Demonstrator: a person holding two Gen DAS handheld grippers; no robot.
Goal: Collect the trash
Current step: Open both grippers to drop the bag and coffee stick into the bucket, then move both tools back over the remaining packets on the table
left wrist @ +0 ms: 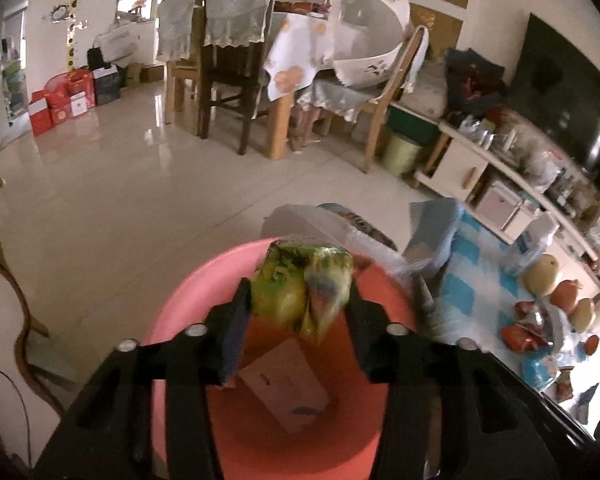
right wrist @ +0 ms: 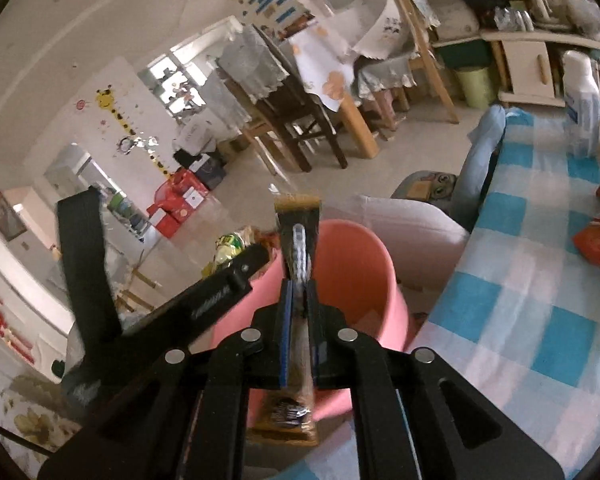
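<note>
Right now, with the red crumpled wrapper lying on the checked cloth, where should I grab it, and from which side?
Probably pinch the red wrapper across its raised crumpled ridge, coming down from above. It lies low on the checked cloth, so a level approach would likely just push it along, and the fruit crowds its far side.
</note>
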